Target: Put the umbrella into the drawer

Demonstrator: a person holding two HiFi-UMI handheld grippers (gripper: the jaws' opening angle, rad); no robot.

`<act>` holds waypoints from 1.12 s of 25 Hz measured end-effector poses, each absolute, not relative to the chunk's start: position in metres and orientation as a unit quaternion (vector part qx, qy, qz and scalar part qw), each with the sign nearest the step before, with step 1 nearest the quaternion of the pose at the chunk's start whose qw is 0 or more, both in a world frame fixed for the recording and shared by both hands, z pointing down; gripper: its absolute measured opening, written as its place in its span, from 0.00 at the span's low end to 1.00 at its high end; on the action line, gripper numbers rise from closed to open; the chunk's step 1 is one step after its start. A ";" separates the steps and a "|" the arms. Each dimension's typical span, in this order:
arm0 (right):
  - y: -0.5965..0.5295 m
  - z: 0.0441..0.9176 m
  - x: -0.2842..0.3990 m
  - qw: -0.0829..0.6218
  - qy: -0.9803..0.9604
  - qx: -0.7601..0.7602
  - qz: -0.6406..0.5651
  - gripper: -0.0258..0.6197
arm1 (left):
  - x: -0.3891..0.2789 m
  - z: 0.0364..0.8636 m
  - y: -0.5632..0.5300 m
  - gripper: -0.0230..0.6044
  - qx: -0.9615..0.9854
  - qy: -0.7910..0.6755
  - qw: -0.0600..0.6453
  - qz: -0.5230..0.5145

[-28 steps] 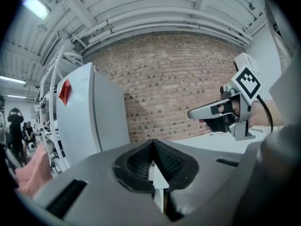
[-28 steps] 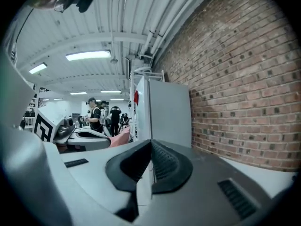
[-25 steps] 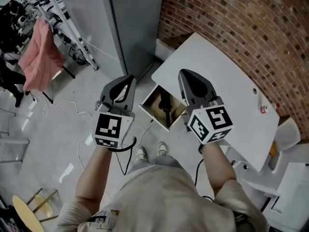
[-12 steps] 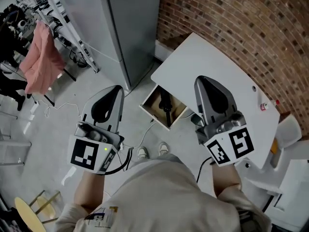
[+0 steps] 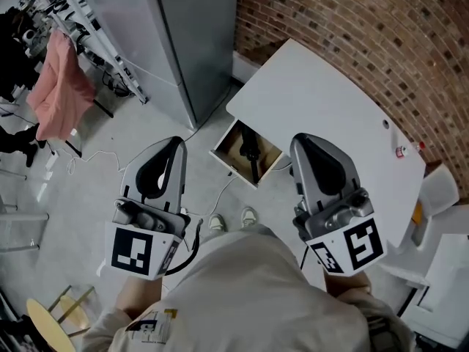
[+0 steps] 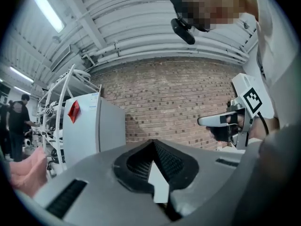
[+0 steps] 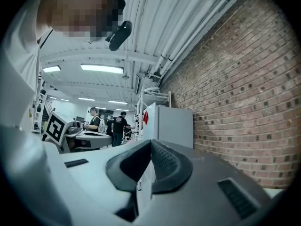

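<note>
left gripper (image 5: 174, 144): jaws together, empty | right gripper (image 5: 302, 139): jaws together, empty | umbrella (image 5: 250, 151): inside open drawer (image 5: 233, 170)

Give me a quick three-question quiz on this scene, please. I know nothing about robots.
1. Fill in: the wall behind the white table is made of ____.
2. The dark umbrella lies: A on the table; B in the drawer; C on the floor.
3. True or false: the drawer is pushed shut.

Key: 1 brick; 2 B; 3 false.
</note>
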State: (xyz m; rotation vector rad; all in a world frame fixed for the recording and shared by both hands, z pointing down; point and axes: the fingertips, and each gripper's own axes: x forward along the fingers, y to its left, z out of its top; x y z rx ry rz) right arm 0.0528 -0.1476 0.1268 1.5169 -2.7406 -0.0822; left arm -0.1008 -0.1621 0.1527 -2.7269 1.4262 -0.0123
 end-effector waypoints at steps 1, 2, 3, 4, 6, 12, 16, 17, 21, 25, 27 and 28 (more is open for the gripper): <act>-0.145 0.131 0.051 0.010 -0.876 0.482 -0.023 0.05 | -0.099 0.156 -0.161 0.05 -0.886 0.463 0.034 -0.010; -0.143 0.136 0.049 0.014 -0.877 0.479 -0.020 0.05 | -0.098 0.160 -0.160 0.05 -0.886 0.462 0.033 -0.017; -0.141 0.139 0.047 0.017 -0.879 0.476 -0.015 0.05 | -0.096 0.165 -0.158 0.05 -0.887 0.459 0.030 -0.023; -0.139 0.143 0.046 0.018 -0.881 0.473 -0.011 0.05 | -0.094 0.169 -0.157 0.05 -0.888 0.457 0.027 -0.029; -0.138 0.148 0.044 0.020 -0.883 0.469 -0.003 0.05 | -0.090 0.177 -0.155 0.05 -0.888 0.457 0.022 -0.039; -0.144 0.157 0.046 0.033 -0.883 0.468 0.007 0.05 | -0.092 0.199 -0.153 0.05 -0.883 0.463 0.012 -0.069; -0.145 0.157 0.050 0.036 -0.882 0.469 0.006 0.05 | -0.092 0.194 -0.155 0.05 -0.883 0.465 0.025 -0.061; -0.146 0.156 0.050 0.036 -0.883 0.469 0.005 0.05 | -0.092 0.193 -0.156 0.05 -0.882 0.466 0.025 -0.060; -0.146 0.155 0.050 0.035 -0.884 0.466 0.001 0.05 | -0.090 0.191 -0.154 0.05 -0.883 0.467 0.024 -0.053; -0.145 0.152 0.050 0.041 -0.882 0.469 -0.013 0.05 | -0.087 0.187 -0.152 0.05 -0.884 0.465 0.025 -0.048; -0.144 0.152 0.048 0.044 -0.881 0.470 -0.018 0.05 | -0.089 0.188 -0.150 0.05 -0.884 0.464 0.025 -0.052; -0.144 0.152 0.047 0.044 -0.882 0.470 -0.018 0.05 | -0.089 0.187 -0.150 0.05 -0.884 0.463 0.026 -0.053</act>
